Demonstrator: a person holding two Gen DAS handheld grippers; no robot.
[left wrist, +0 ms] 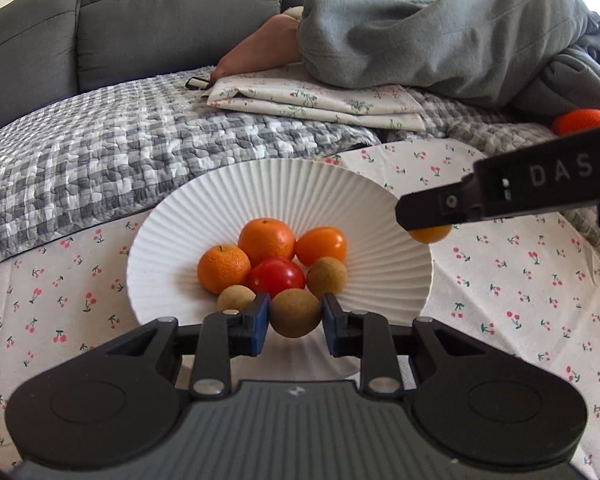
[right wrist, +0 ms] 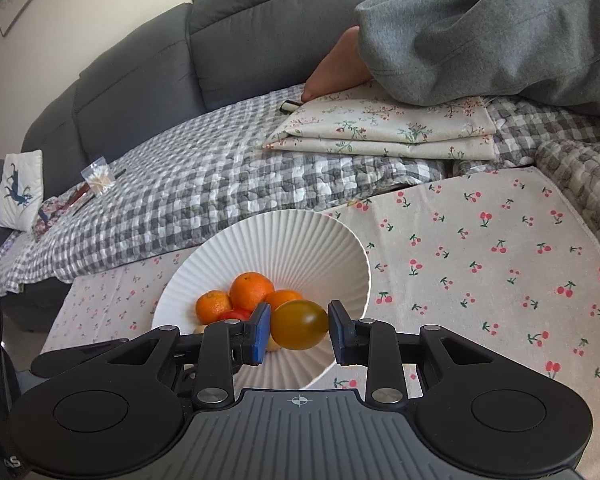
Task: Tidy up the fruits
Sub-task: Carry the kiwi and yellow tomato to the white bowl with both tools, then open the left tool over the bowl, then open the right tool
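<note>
A white ribbed bowl (left wrist: 380,216) on a cherry-print cloth holds several fruits: oranges (left wrist: 266,240), a red tomato (left wrist: 276,276) and brown round fruits (left wrist: 327,276). My left gripper (left wrist: 295,319) is shut on a brown round fruit (left wrist: 295,312) at the bowl's near rim. My right gripper (right wrist: 299,330) is shut on a yellow-orange tomato (right wrist: 299,324) over the bowl's (right wrist: 340,252) near right edge. The right gripper also shows in the left wrist view (left wrist: 430,222), above the bowl's right rim.
The cherry-print cloth (right wrist: 480,272) lies over a low surface against a grey sofa (left wrist: 140,20). A grey checked quilt (left wrist: 100,152), folded floral cloths (left wrist: 320,100), a person's foot (left wrist: 260,52) and grey-clad leg lie behind. An orange object (left wrist: 584,120) sits far right.
</note>
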